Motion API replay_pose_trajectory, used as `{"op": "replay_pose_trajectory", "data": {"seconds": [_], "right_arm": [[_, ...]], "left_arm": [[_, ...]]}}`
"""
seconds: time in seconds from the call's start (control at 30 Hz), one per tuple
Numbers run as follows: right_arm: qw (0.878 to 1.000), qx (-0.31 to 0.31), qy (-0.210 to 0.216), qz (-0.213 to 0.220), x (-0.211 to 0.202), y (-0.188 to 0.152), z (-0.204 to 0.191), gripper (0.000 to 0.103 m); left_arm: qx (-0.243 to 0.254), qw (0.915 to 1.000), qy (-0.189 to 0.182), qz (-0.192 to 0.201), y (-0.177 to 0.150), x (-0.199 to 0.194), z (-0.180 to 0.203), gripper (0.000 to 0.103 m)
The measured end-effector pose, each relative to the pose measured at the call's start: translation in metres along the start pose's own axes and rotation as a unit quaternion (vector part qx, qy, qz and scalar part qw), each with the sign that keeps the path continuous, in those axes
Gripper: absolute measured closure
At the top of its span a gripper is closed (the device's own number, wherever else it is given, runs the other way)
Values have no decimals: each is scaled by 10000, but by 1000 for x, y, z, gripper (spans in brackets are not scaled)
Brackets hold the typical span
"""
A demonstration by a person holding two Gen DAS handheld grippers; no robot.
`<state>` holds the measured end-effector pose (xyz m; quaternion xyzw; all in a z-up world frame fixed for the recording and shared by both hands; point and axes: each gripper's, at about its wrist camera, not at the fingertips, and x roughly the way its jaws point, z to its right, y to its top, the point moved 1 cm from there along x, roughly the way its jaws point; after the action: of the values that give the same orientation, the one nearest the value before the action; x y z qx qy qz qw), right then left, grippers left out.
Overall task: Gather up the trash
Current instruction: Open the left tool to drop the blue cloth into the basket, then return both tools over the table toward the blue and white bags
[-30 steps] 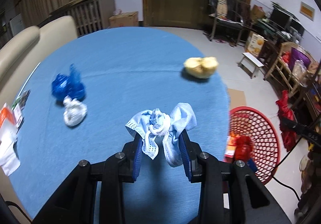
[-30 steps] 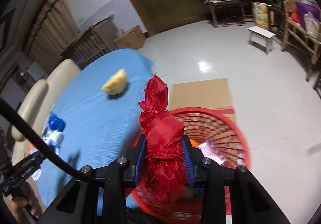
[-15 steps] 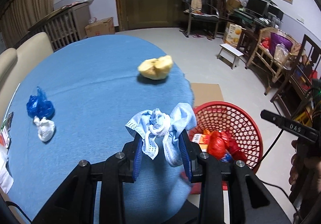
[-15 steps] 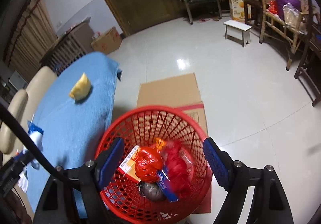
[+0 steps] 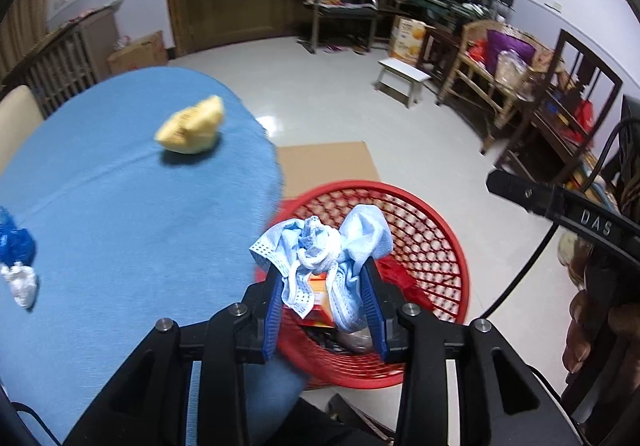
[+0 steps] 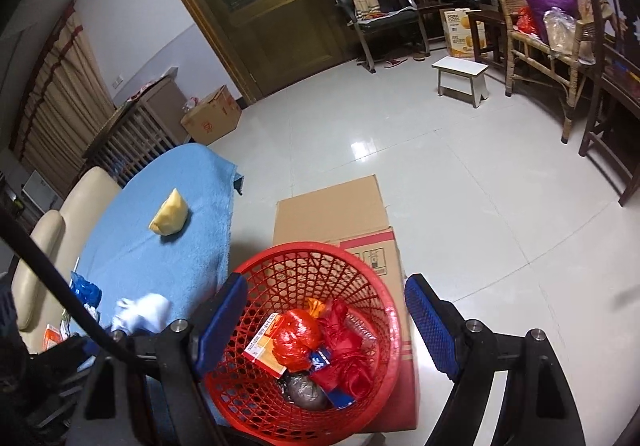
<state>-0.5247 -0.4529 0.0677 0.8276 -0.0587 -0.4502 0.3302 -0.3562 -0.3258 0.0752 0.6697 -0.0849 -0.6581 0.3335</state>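
Note:
My left gripper (image 5: 323, 270) hangs over the red mesh basket (image 5: 424, 238) with a crumpled light-blue face mask (image 5: 320, 246) between its blue pads. The jaws are opening, but the pads still touch the mask. In the right wrist view, my right gripper (image 6: 326, 286) is wide open above the same basket (image 6: 304, 246) with nothing between its fingers. Inside the basket lie red plastic bags (image 6: 298, 338), an orange-and-white box (image 6: 262, 346) and a grey lump (image 6: 304, 390). The mask (image 6: 140, 312) shows as a pale blur at the lower left.
The blue-clothed table (image 5: 120, 226) beside the basket carries a yellow crumpled lump (image 5: 190, 130), a blue bag (image 5: 16, 242) and a white wad (image 5: 22, 284). Flattened cardboard (image 6: 332, 214) lies under the basket. A hand (image 5: 592, 326) holds the other tool at the right. A stool and chairs stand farther off.
My left gripper carried the mask rightward from over the table to over the basket. My right gripper opened and dropped the red bag, which now lies in the basket.

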Motion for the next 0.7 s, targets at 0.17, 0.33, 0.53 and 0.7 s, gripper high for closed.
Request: {"op": "replay_pose_trajectory", "data": {"seconds": [0.17, 0.33, 0.53, 0.7], "right_arm": [[9999, 158, 20, -11, -1, 2, 9, 20], [9999, 125, 35, 30, -4, 3, 7, 20], [9999, 41, 109, -67, 3, 1, -5, 20], [9992, -205, 286, -199, 14, -5, -32, 20]], "left_arm": [[12, 9985, -323, -447, -5, 23, 7, 31], [-168, 9993, -229, -259, -5, 9, -9, 31], [-810, 9967, 41, 8, -13, -15, -59, 31], [-1334, 9904, 366, 56, -30, -29, -100, 31]]}}
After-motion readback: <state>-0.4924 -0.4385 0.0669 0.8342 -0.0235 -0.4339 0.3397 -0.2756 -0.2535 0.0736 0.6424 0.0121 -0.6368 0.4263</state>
